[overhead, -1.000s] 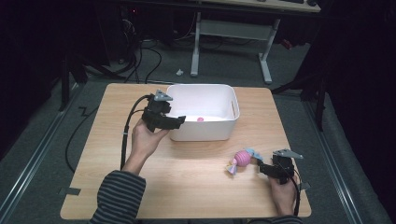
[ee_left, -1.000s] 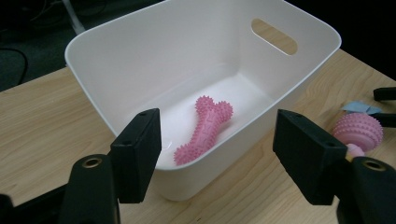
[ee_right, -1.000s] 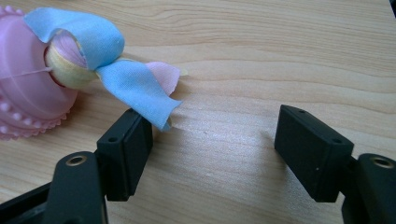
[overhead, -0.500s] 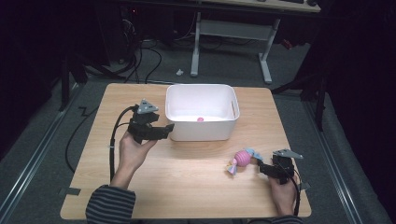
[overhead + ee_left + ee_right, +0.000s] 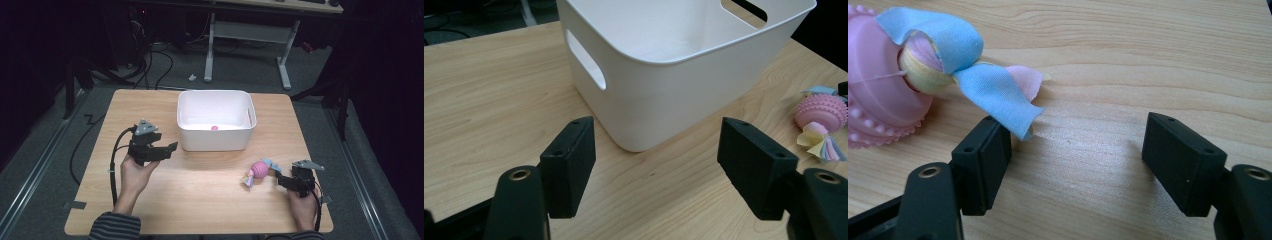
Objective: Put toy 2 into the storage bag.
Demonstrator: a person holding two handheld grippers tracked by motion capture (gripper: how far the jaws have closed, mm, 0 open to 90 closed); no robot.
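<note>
Resting on the table (image 5: 200, 200), the right gripper (image 5: 281, 179) stood wide open and empty, its jaws just beside the pink toy's (image 5: 260, 170) blue ribbon (image 5: 993, 95). The left gripper (image 5: 167, 149), also open and empty, faced the white bin (image 5: 215, 142).

Count, quick: 1 tabletop (image 5: 200, 200), light wood. 1 white bin (image 5: 216, 127) w/ 2 handle cutouts visible in left gripper view. 1 small pink item (image 5: 214, 128) inside the bin, too small to tell what. 1 pink knobbly ball toy (image 5: 259, 170) w/ cloth strips at both ends, blue one side, yellow/pastel the other. 2 tools: left tool (image 5: 170, 148), right tool (image 5: 278, 179). 2 hands, 1 per tool.
</note>
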